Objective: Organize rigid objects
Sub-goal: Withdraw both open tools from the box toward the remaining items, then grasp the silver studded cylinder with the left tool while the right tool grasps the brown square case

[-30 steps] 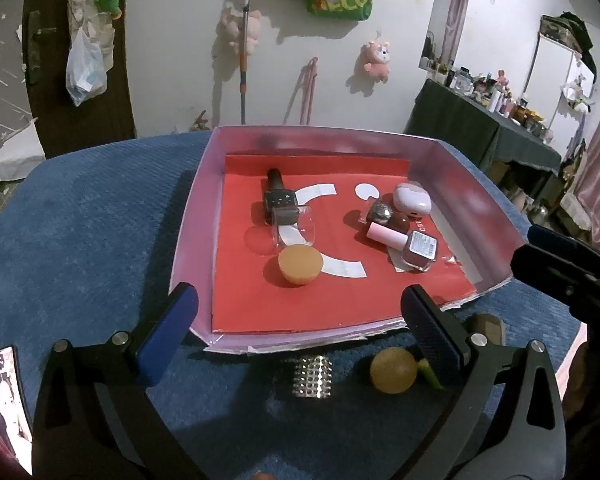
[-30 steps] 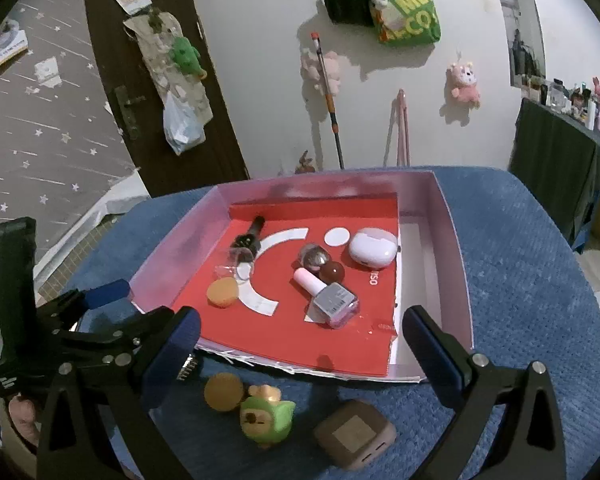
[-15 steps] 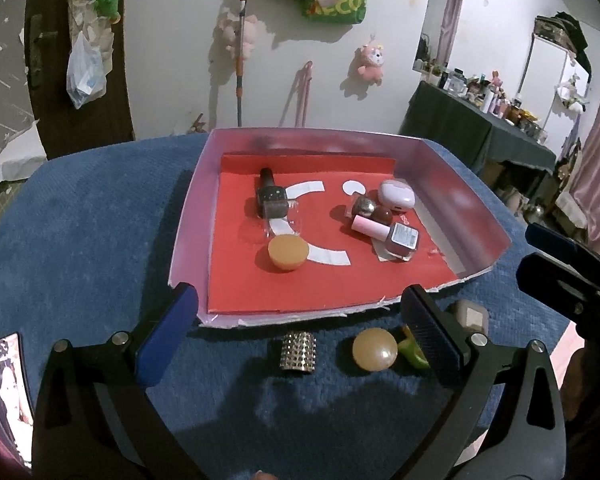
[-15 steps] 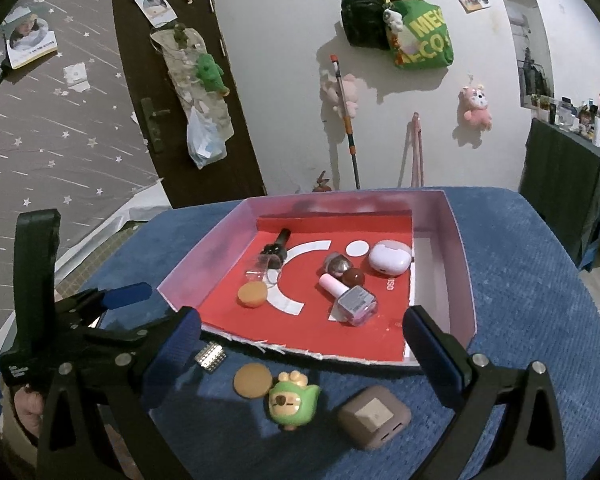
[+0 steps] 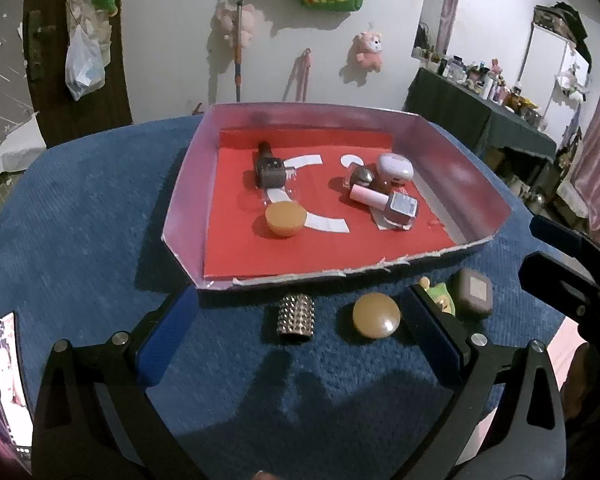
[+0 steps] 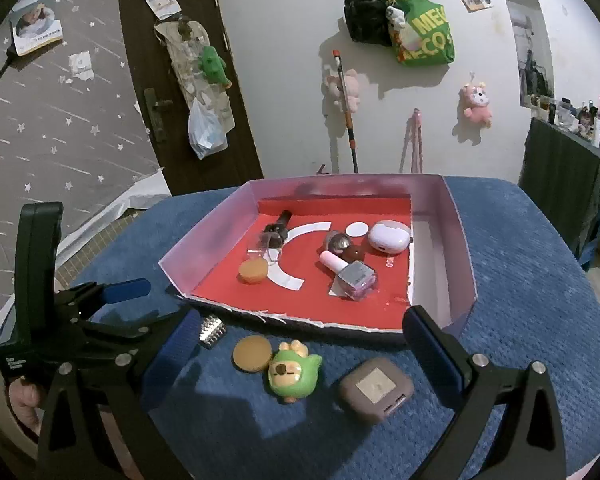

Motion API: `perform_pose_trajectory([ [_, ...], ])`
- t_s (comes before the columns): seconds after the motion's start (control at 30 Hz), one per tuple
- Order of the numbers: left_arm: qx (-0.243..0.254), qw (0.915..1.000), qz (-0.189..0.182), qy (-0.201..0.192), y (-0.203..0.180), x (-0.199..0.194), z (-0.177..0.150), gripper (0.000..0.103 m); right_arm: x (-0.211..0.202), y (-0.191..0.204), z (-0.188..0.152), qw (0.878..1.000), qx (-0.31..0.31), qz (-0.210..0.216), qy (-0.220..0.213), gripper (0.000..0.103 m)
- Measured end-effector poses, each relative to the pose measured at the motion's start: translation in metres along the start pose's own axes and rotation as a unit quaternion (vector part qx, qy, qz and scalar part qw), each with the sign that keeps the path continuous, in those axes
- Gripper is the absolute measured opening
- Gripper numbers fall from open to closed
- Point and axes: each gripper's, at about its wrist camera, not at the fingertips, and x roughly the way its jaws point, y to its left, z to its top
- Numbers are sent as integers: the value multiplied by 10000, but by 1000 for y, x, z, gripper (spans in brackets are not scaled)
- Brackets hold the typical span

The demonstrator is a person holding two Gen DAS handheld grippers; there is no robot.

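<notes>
A pink-walled tray (image 5: 188, 184) (image 6: 204, 240) with a red floor holds a nail polish bottle (image 5: 392, 206) (image 6: 350, 272), a white earbud case (image 5: 396, 168) (image 6: 390, 236), a tan puck (image 5: 284, 218) (image 6: 253, 271), a dark bottle (image 5: 269, 168) and a small metal ball (image 6: 338, 242). In front of it on the blue cloth lie a studded silver cylinder (image 5: 296, 318) (image 6: 212, 330), a tan disc (image 5: 376, 316) (image 6: 252, 354), a green toy (image 6: 294, 372) (image 5: 440, 298) and a brown square case (image 6: 376, 388) (image 5: 474, 292). My left gripper (image 5: 300, 340) and right gripper (image 6: 300, 356) are open and empty, above these objects.
The blue cloth-covered table (image 5: 80, 220) ends at left and right edges. A dark side table with bottles (image 5: 480, 92) stands at the right. A door (image 6: 180, 80) and a wall with hanging bags and plush toys are behind.
Both grippers have pulled back and risen from the tray. The loose objects in front of the tray now show in full. Nothing was grasped.
</notes>
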Motion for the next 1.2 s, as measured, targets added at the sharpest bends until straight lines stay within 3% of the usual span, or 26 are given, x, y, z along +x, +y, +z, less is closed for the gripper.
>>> perform_pose_trajectory([
  [0.87,-109,9985,-94,524,-3,23,-38,103,21,-9,-46,9981,175,-248,530,103],
  [1.2,-134,9985,113,516,4,35,-40,103,30,-39,-61,9933,307,-1001,484,99],
])
